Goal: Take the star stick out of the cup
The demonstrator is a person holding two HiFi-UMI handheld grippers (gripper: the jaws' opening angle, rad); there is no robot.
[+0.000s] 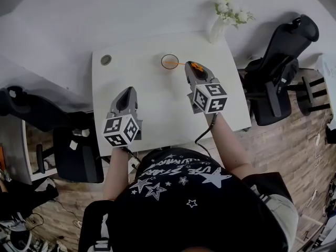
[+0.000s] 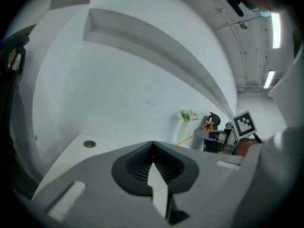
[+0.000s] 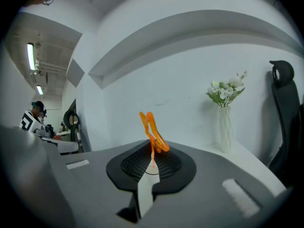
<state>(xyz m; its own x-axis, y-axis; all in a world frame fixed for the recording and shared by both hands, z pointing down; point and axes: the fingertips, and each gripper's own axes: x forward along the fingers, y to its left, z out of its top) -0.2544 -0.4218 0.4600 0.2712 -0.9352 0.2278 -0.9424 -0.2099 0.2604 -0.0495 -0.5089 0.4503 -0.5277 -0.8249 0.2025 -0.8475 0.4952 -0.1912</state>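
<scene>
Black star tee (image 1: 184,190); grey left gripper (image 1: 127,90), right gripper (image 1: 192,65), b&w marker cubes (image 1: 122,130).

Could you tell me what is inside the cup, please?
The thin end of the star stick reaches into the cup; its star sits in the shut right gripper. The cup's bottom cannot be made out.

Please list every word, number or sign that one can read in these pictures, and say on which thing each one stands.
Shirt: white print with stars; its words are too blurred to read.
Left cube and right cube: black-and-white square markers only, no letters or numbers.
No other text can be made out in any view.
</scene>
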